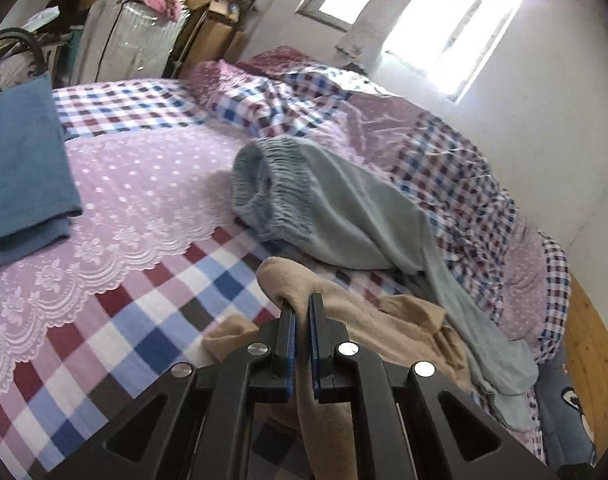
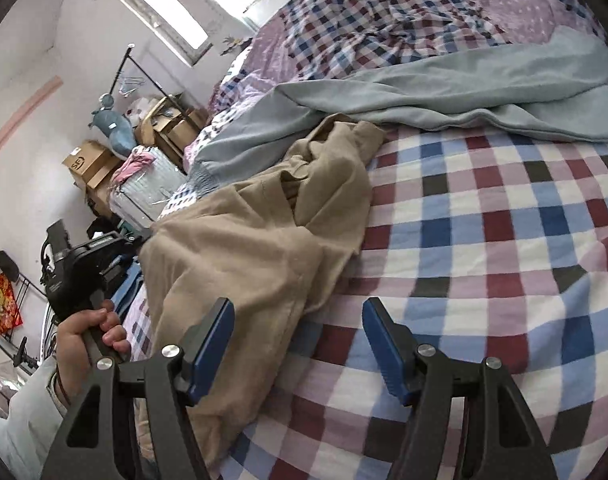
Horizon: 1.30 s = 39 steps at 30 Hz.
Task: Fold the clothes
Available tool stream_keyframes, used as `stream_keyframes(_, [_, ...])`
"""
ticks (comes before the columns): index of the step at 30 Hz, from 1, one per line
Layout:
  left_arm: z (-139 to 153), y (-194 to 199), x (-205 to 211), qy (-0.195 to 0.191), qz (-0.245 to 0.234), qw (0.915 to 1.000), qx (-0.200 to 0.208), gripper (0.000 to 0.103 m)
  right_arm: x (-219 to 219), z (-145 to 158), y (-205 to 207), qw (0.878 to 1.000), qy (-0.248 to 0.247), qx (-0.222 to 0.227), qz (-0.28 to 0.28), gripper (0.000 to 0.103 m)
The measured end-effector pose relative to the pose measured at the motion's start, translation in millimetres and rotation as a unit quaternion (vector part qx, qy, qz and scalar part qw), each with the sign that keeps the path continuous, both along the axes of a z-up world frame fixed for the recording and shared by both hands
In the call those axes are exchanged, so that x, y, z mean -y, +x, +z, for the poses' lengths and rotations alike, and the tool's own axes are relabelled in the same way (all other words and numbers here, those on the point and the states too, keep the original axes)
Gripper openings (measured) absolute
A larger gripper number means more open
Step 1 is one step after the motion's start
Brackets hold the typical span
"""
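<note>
Two claws over the checked bed point(image 2: 503, 240): left claw point(image 1: 302, 308) pinches tan garment point(image 2: 244, 248); right claw point(image 2: 298, 316) gapes empty beside it.

A tan garment point(image 2: 260, 240) lay on a bedsheet point(image 2: 483, 248) checked in blue, maroon, white, lilac and dark grey. Beside it was a pale grey-green garment point(image 1: 343, 208). A lilac cloth point(image 1: 144, 184) with white dots had a lace edge. A folded teal-blue cloth point(image 1: 20, 160) lay on it. The gripper pads point(image 2: 212, 344) were blue on black fingers.
</note>
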<state>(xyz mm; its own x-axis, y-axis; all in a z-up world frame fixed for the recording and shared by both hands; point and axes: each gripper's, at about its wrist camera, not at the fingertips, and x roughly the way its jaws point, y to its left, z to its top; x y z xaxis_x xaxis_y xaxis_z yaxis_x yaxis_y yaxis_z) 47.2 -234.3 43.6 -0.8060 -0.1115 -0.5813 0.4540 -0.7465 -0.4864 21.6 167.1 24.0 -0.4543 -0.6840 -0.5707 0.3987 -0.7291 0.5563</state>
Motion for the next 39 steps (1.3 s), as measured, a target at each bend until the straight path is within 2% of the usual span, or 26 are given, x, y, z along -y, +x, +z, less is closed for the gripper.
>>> stream_keyframes(3, [-11,-9,5,0.02,-0.023,0.9992,0.027,0.007,4,3,3,1.0,-0.002,-0.014,0.006,0.07])
stream_keyframes(5, [-13,-8,8,0.041,-0.024,0.9986,0.025,0.014,8,2,3,1.0,-0.006,-0.013,0.012,0.07])
stream_keyframes(6, [-12,-6,10,0.045,-0.021,0.9986,0.021,0.026,10,1,3,1.0,-0.008,-0.012,0.015,0.07])
stream_keyframes(7, [-11,-3,13,0.047,-0.017,0.9986,0.017,0.043,13,0,3,1.0,-0.006,-0.012,0.018,0.07])
stream_keyframes(9, [-8,2,17,0.051,-0.008,0.9986,0.008,0.053,21,-1,4,0.999,-0.001,-0.014,0.029,0.07])
stream_keyframes(11, [-3,7,20,0.05,-0.002,0.9988,-0.004,0.053,30,-1,7,0.999,0.003,-0.02,0.044,0.06])
stream_keyframes(13, [8,12,19,0.039,-0.006,0.9989,-0.025,0.053,37,1,11,0.998,0.014,-0.03,0.05,0.042])
stream_keyframes(15, [19,16,13,0.028,-0.025,0.998,-0.051,0.053,44,4,17,0.997,0.018,-0.046,0.063,0.038])
stream_keyframes(18, [33,13,-9,0.008,-0.093,0.993,-0.073,0.056,54,13,27,0.993,0.021,-0.079,0.085,0.037])
stream_keyframes(20, [36,10,-23,0.002,-0.136,0.9879,-0.074,0.056,60,18,32,0.99,0.026,-0.094,0.102,0.039])
stream_keyframes(25, [39,-1,-63,-0.016,-0.228,0.9712,-0.065,0.056,59,13,29,0.99,0.055,-0.083,0.098,0.043])
stream_keyframes(28, [42,2,-82,-0.04,-0.251,0.9651,-0.063,0.056,53,9,25,0.99,0.062,-0.066,0.107,0.05])
stream_keyframes(30, [42,3,-89,-0.049,-0.257,0.9632,-0.061,0.056,53,7,26,0.987,0.079,-0.057,0.126,0.051])
stream_keyframes(37, [37,9,-90,-0.04,-0.257,0.9642,-0.051,0.056,49,-8,37,0.97,0.137,-0.02,0.202,0.052])
stream_keyframes(39, [36,12,-89,-0.038,-0.258,0.9643,-0.049,0.056,43,-9,41,0.968,0.135,-0.015,0.211,0.052])
